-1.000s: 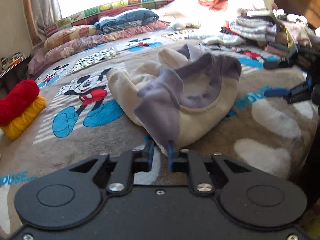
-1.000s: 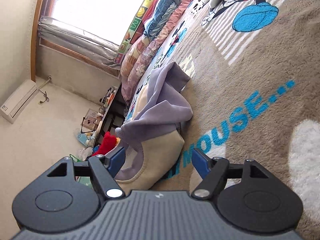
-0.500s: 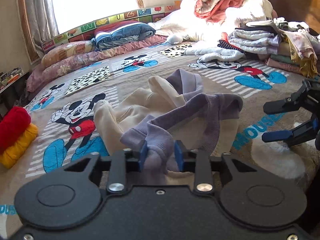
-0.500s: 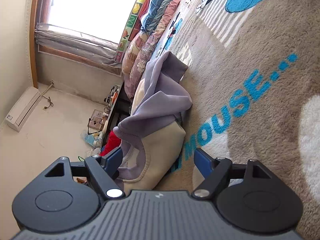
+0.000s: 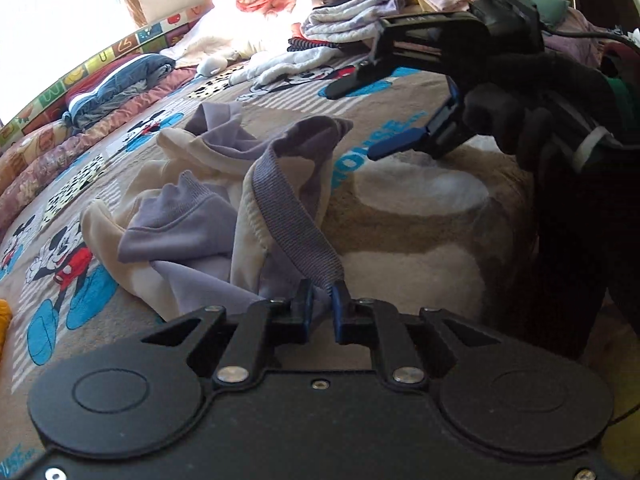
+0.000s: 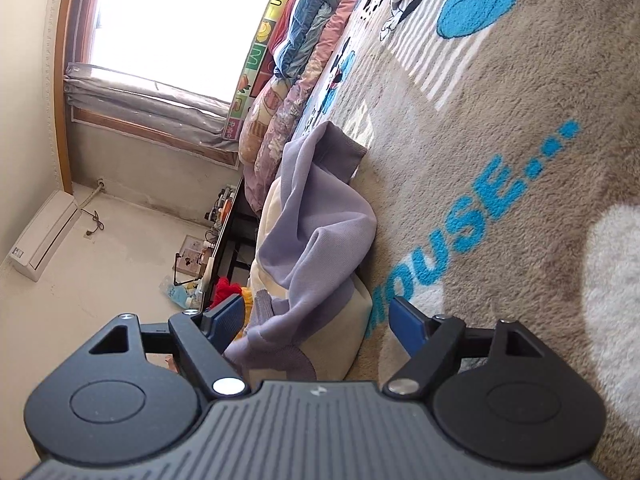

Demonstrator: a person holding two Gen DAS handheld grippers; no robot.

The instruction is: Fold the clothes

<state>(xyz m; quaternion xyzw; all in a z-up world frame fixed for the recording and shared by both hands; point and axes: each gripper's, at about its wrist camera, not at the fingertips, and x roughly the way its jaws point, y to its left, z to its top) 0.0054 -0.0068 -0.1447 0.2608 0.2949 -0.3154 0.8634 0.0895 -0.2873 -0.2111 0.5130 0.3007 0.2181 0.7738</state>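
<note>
On the cartoon-print blanket (image 5: 400, 216), my left gripper (image 5: 322, 304) is closing on the grey ribbed hem (image 5: 292, 224) of the crumpled cream-and-lilac sweatshirt (image 5: 208, 216), cloth already between its pads. My right gripper (image 6: 316, 320) hangs wide open beside the garment, holding nothing. Best to take a matching hem corner with it, then draw the shirt flat before folding.

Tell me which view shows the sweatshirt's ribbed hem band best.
The left wrist view: the ribbed hem band runs from the crumpled sweatshirt into the closing left gripper. The right wrist view shows only a short piece of it near its open fingers.
</note>
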